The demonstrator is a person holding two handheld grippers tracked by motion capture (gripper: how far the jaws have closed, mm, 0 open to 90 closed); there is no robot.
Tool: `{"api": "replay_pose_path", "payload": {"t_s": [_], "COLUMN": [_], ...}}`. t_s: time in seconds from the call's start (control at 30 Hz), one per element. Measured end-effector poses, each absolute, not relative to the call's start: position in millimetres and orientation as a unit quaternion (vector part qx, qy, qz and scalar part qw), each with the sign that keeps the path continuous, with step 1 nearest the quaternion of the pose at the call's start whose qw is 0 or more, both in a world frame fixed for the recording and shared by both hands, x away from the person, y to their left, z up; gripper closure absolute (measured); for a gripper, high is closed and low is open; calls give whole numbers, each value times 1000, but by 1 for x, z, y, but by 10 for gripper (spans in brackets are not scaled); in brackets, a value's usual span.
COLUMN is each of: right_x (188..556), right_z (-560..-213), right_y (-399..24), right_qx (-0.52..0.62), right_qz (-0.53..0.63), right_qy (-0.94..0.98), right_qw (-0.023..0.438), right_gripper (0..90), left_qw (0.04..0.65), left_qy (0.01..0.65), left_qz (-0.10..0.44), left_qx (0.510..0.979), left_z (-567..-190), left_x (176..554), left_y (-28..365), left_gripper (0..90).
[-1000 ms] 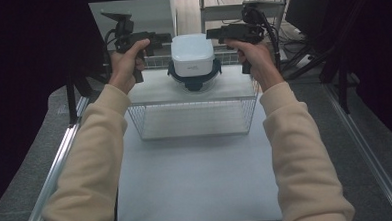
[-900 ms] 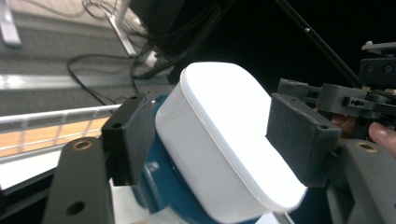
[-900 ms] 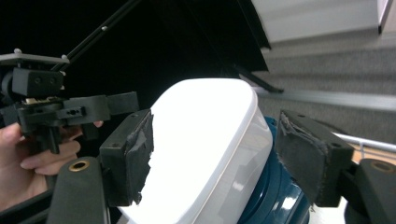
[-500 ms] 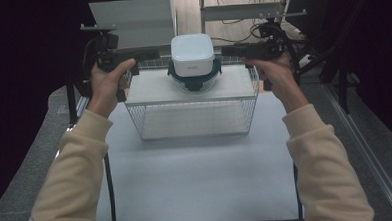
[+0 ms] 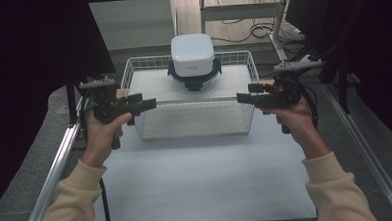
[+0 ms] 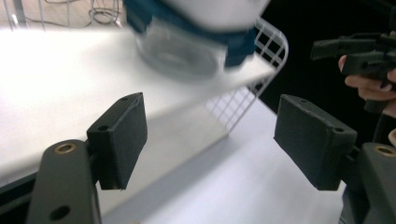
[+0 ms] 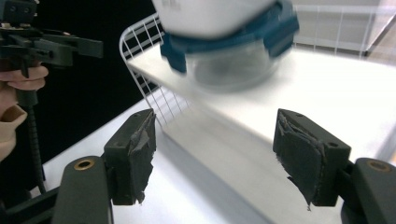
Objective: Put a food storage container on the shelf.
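Note:
A white wire basket (image 5: 127, 76) stands at the back of the white table (image 5: 197, 180), with a white board (image 5: 153, 85) lying in it. On the board sits a clear container with a blue clip lid (image 5: 195, 78), and a white box (image 5: 192, 53) rests on that lid. My left gripper (image 5: 151, 103) hovers at the basket's front left corner, pointing inward; its jaws have just been opening and nothing is between them (image 6: 210, 130). My right gripper (image 5: 241, 97) faces it at the front right corner, open and empty (image 7: 215, 140). The blurred container (image 6: 182, 46) (image 7: 224, 51) lies ahead of both.
Metal rails (image 5: 56, 166) run along both table sides, with dark curtains beyond. Cables lie on the floor behind the basket (image 5: 240, 31). The other hand's gripper appears far off in each gripper view (image 6: 355, 49) (image 7: 46, 46).
Both hands have come from beside the container at the back toward me and down, spreading apart. They now flank the basket's front corners. The container and box have not moved.

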State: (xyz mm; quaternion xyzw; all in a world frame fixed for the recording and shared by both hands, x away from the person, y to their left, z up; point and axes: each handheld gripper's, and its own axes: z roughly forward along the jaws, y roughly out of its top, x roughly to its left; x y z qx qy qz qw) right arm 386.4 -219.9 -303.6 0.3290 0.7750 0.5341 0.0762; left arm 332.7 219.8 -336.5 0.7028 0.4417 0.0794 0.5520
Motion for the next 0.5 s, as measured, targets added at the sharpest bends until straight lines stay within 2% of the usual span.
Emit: {"api": "replay_pose_path", "payload": {"t_s": [0.3, 0.5], "right_x": [349, 334], "right_z": [-364, -403], "right_y": [-231, -235], "right_qx": [329, 341], "right_qz": [528, 510], "right_qy": [780, 787], "right_qw": [71, 63], "right_gripper": [295, 294], "left_qw": [517, 497], "left_qy": [455, 468], "left_qz": [92, 89], "left_qx": [719, 725], "left_z": [-396, -425], "left_x": [296, 285], "left_y": [219, 218], "left_gripper": [246, 244]}}
